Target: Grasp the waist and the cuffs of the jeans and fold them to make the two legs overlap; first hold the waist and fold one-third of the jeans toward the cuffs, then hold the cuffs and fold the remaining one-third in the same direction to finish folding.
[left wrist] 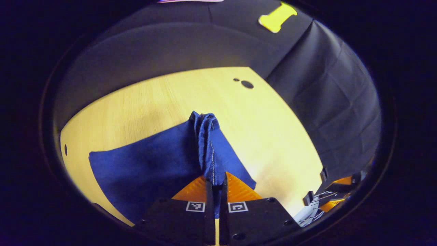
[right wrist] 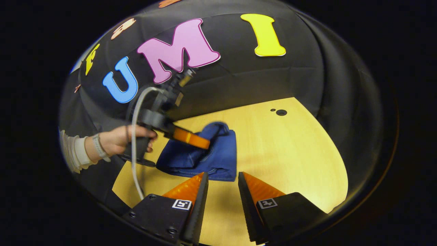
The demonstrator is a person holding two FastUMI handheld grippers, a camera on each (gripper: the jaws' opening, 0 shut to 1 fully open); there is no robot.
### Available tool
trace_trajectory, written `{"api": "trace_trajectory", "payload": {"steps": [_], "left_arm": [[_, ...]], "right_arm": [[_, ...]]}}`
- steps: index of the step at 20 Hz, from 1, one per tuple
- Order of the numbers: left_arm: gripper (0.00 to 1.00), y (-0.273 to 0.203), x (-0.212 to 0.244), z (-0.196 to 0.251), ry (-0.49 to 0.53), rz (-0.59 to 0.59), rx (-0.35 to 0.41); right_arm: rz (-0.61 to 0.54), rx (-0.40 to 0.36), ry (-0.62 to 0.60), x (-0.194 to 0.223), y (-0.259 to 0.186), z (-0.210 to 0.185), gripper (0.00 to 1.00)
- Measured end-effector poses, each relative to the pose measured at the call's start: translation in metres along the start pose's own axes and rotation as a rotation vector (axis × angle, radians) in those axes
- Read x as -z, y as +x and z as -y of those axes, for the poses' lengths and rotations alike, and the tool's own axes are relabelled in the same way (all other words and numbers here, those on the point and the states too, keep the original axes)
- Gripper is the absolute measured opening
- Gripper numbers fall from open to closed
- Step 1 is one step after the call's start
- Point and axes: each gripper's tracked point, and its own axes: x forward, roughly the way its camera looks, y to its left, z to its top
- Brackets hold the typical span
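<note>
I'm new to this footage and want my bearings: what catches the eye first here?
The blue jeans lie bunched on the pale wooden table, a pinched ridge of denim rising between the fingers of the left gripper. In the right gripper view, a hand holds that gripper over the jeans, while the right gripper stands open just short of the cloth's near edge.

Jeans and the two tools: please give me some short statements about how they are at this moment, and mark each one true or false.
1. The left tool is shut on a bunched fold of the jeans. True.
2. The right tool also holds the jeans. False: it is open and holds nothing.
3. The jeans lie on a wooden table. True.
4. The jeans hang off the table edge. False: they rest wholly on the tabletop.
5. A hand holds the left tool. True.
</note>
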Motion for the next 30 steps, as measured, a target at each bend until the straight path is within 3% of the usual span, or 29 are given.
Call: {"api": "trace_trajectory", "payload": {"steps": [3, 4, 5, 6, 8, 10, 11, 12, 13, 14, 16, 17, 18, 20, 21, 23, 30], "left_arm": [[0.21, 0.014, 0.002, 0.01, -0.012, 0.012, -0.044], [0.52, 0.017, 0.0, 0.016, -0.019, 0.034, -0.039], [0.55, 0.014, -0.003, 0.024, -0.04, 0.071, -0.026], [0.85, 0.007, -0.007, 0.03, -0.055, 0.105, -0.019], [1.0, -0.015, -0.015, 0.034, -0.072, 0.223, -0.014], [0.97, -0.065, -0.027, 0.024, -0.064, 0.389, -0.071], [0.93, -0.093, -0.03, 0.02, -0.046, 0.48, -0.098], [0.97, -0.123, -0.032, 0.016, -0.022, 0.56, -0.132], [0.97, -0.15, -0.029, 0.013, -0.001, 0.625, -0.178], [0.97, -0.178, -0.024, 0.012, 0.009, 0.683, -0.227], [0.97, -0.231, -0.012, 0.017, 0.0, 0.799, -0.269], [0.97, -0.254, -0.003, 0.025, -0.009, 0.864, -0.266], [0.97, -0.278, 0.007, 0.033, -0.018, 0.917, -0.26], [0.96, -0.327, 0.035, 0.049, -0.019, 0.988, -0.253], [0.96, -0.344, 0.048, 0.055, -0.011, 1.016, -0.264], [0.96, -0.368, 0.081, 0.065, 0.0, 1.055, -0.318], [0.96, -0.449, 0.152, 0.09, -0.021, 1.186, -0.393]], "right_arm": [[-0.031, -0.005, -0.012, 0.005, 0.003, 0.02, 0.55], [-0.036, -0.009, -0.014, 0.004, 0.006, 0.025, 0.55], [-0.034, -0.003, -0.023, 0.002, 0.01, 0.029, 0.55], [-0.029, 0.02, -0.06, -0.001, 0.011, 0.037, 0.55], [0.006, 0.052, -0.123, -0.013, 0.008, 0.042, 0.55], [0.057, 0.055, -0.146, -0.031, -0.001, 0.037, 0.57], [0.09, 0.056, -0.167, -0.043, -0.007, 0.033, 0.66], [0.125, 0.066, -0.19, -0.055, -0.016, 0.03, 0.67], [0.166, 0.072, -0.204, -0.068, -0.025, 0.025, 0.55], [0.206, 0.07, -0.204, -0.079, -0.034, 0.015, 0.69], [0.273, 0.058, -0.202, -0.097, -0.055, -0.006, 0.77], [0.299, 0.055, -0.213, -0.102, -0.068, -0.018, 0.93], [0.324, 0.062, -0.234, -0.108, -0.081, -0.03, 0.86], [0.377, 0.066, -0.298, -0.115, -0.112, -0.058, 0.87], [0.402, 0.079, -0.335, -0.116, -0.128, -0.072, 0.93], [0.453, 0.067, -0.384, -0.114, -0.16, -0.105, 0.96], [0.614, 0.029, -0.441, -0.11, -0.247, -0.183, 0.96]]}}
